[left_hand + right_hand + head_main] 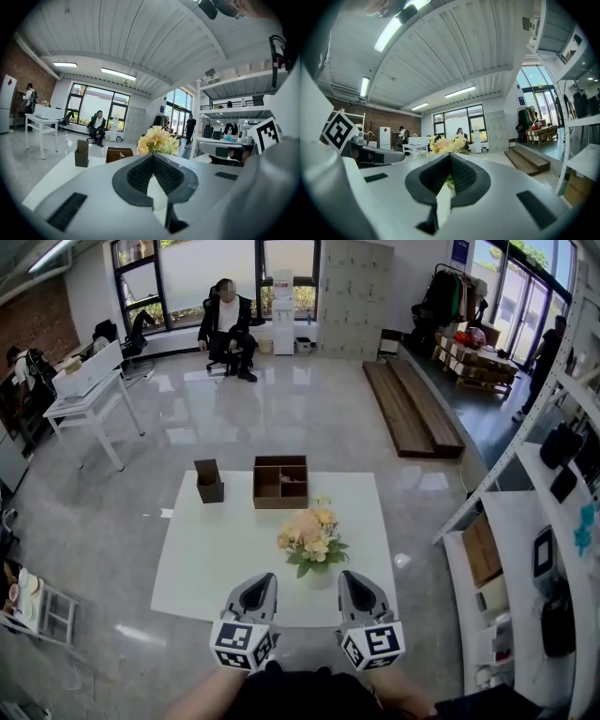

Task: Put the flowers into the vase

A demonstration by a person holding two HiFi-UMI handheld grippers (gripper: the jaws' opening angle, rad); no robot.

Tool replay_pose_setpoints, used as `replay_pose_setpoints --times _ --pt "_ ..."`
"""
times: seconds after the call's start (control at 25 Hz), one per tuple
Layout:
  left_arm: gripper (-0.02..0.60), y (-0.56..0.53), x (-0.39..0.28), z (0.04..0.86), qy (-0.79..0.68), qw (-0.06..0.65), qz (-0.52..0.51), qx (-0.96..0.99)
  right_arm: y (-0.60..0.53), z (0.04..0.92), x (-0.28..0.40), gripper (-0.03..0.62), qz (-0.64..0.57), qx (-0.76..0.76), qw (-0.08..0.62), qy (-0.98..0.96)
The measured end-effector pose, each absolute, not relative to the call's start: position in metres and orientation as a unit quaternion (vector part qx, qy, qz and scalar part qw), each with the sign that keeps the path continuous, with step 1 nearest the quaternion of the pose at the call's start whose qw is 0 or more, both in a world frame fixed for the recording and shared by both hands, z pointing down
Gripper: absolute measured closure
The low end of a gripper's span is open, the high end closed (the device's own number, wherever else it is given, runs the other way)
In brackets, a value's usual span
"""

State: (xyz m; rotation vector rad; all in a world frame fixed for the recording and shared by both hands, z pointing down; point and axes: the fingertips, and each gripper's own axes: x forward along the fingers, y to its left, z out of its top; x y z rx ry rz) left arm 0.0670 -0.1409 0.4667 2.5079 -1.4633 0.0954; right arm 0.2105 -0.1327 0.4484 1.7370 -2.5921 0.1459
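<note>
A bunch of yellow and peach flowers [309,538] with green leaves stands upright in a pale vase [321,577] on the white table [216,549], near its front edge. My left gripper [260,583] and right gripper [352,579] hover side by side at that edge, one on each side of the vase. Both are shut with nothing between their tips. In the left gripper view the flowers [157,139] rise just beyond the left gripper [152,157]. In the right gripper view the flowers [445,144] show over the right gripper [450,156].
A dark upright holder [208,481] and a brown wooden compartment box [280,482] sit at the table's far edge. White shelving [553,549] runs along the right. A white desk [89,390] stands far left and a seated person [228,324] is at the back.
</note>
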Motion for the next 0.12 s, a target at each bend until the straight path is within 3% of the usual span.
replay_pose_setpoints --times 0.12 --pt "0.575 -0.1427 0.0693 0.4653 -0.499 0.115 0.031 0.858 -0.1347 0.4484 0.2115 0.591 0.045 0.554 0.009 -0.831"
